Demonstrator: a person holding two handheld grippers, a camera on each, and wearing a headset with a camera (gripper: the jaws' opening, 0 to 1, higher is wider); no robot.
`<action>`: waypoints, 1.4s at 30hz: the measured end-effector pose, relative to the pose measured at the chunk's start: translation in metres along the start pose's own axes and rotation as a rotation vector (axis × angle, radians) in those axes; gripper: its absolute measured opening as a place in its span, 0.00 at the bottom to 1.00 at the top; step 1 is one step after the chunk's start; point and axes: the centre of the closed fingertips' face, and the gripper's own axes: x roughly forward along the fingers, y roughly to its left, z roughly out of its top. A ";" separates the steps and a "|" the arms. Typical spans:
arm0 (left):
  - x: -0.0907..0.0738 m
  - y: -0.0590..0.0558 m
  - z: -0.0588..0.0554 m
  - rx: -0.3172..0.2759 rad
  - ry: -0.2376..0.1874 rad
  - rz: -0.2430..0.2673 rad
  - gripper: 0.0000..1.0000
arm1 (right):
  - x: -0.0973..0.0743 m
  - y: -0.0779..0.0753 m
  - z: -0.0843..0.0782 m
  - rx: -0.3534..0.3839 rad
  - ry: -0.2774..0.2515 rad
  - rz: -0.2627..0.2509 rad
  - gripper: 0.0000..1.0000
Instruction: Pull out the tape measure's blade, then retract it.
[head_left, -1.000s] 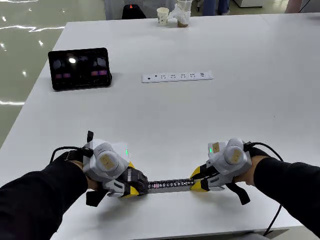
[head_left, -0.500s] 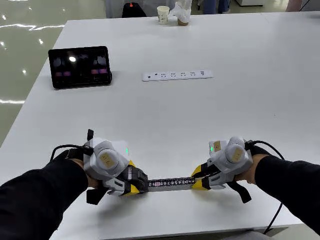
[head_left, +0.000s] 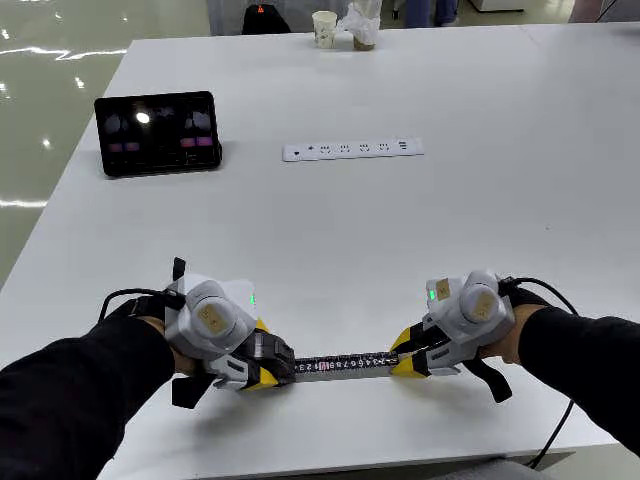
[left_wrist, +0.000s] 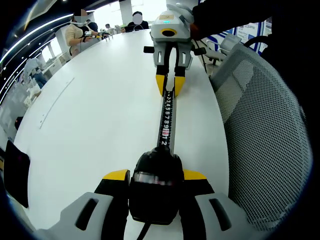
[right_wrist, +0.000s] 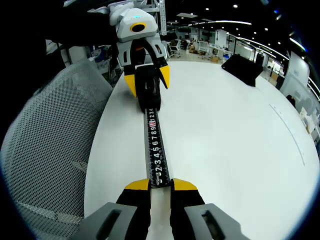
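One tape measure (head_left: 330, 366) between left, right fingers (head_left: 405, 367).

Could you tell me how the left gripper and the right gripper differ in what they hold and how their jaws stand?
The left gripper clamps the black tape measure case; the right gripper pinches the end of the blade. The left gripper's jaws stand wide apart around the case; the right gripper's jaws are nearly together. Both have yellow tips and face each other along the blade.
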 end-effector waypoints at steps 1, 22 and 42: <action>0.000 0.000 0.000 0.000 0.000 0.000 0.33 | 0.000 0.000 0.000 0.000 0.001 -0.001 0.11; -0.001 -0.001 0.000 0.000 -0.003 -0.001 0.33 | -0.008 -0.002 -0.013 0.014 0.013 -0.012 0.11; -0.001 0.000 0.000 -0.002 -0.001 0.000 0.33 | -0.022 -0.004 -0.028 0.035 0.016 -0.027 0.11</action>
